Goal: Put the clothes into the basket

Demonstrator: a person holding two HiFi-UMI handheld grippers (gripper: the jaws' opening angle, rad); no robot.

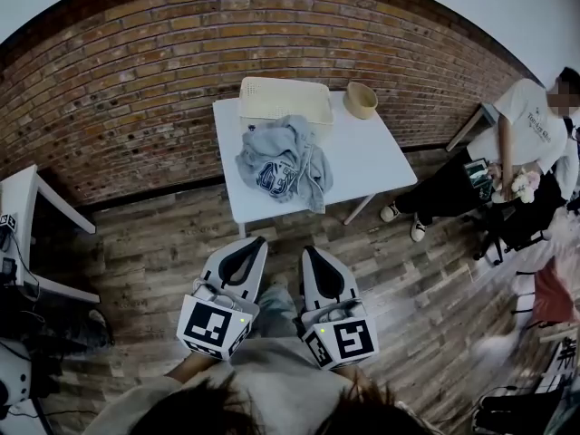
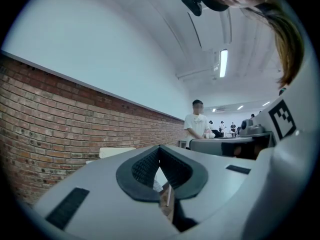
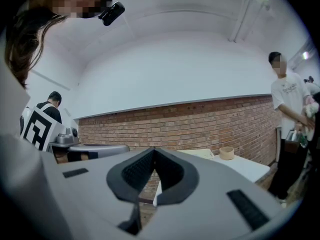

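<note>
Well short of white table (image 1: 367, 166), left gripper (image 1: 256, 241) and right gripper (image 1: 309, 251) hung side by side over wood floor (image 1: 136, 243). Both jaw pairs pressed together, nothing gripped. Grey sweatshirt (image 1: 283, 166) lay crumpled on table, touching front of cream basket (image 1: 272, 93). Small tan bowl (image 1: 361, 100) sat beside basket.

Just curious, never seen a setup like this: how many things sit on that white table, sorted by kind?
Cream basket: 1
Grey clothes pile: 1
Small tan bowl: 1
Total: 3
</note>
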